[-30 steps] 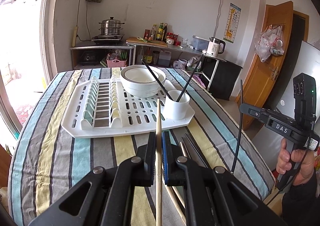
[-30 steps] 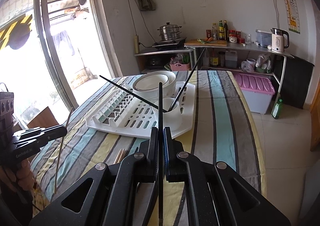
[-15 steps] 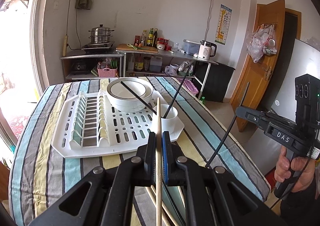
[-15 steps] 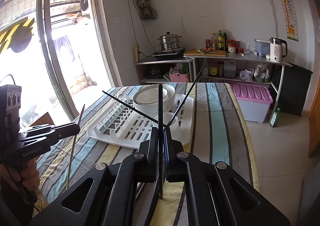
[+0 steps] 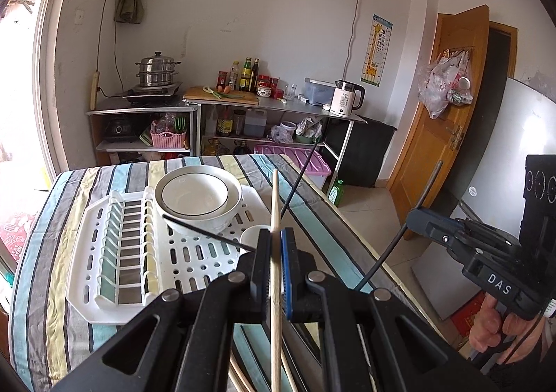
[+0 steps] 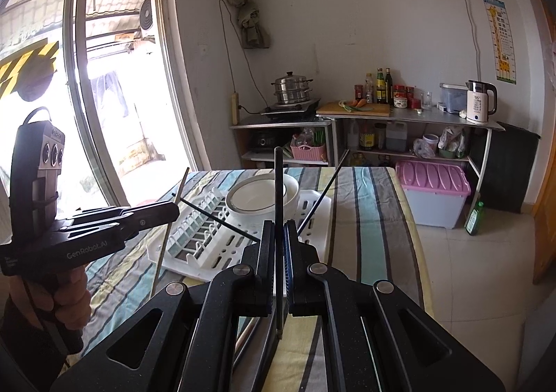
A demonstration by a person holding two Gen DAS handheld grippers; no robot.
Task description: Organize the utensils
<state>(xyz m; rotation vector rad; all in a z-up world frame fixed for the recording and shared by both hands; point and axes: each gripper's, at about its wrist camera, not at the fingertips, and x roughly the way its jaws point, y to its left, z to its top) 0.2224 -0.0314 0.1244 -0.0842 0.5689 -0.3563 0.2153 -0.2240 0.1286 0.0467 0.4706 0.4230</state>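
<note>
My left gripper (image 5: 274,239) is shut on a wooden chopstick (image 5: 275,204), held upright above the table. My right gripper (image 6: 279,230) is shut on a black chopstick (image 6: 278,183), also upright; it shows at the right of the left wrist view (image 5: 411,221). A white cup (image 5: 253,235) on the white drying rack (image 5: 104,253) holds two black chopsticks (image 5: 299,180). A white bowl (image 5: 198,197) sits on the rack behind the cup. More wooden chopsticks (image 5: 239,374) lie on the table below my left gripper.
The table has a striped cloth (image 5: 45,218). Behind it stand shelves with a steel pot (image 5: 154,70), bottles (image 5: 246,74) and a kettle (image 5: 345,98). A pink-lidded box (image 6: 432,190) and a green bottle (image 6: 474,214) sit on the floor at the right. A wooden door (image 5: 444,121) is right.
Both grippers have risen and drawn back from the rack, each still holding its chopstick. The rack, bowl and cup look farther away and lower in both views.
</note>
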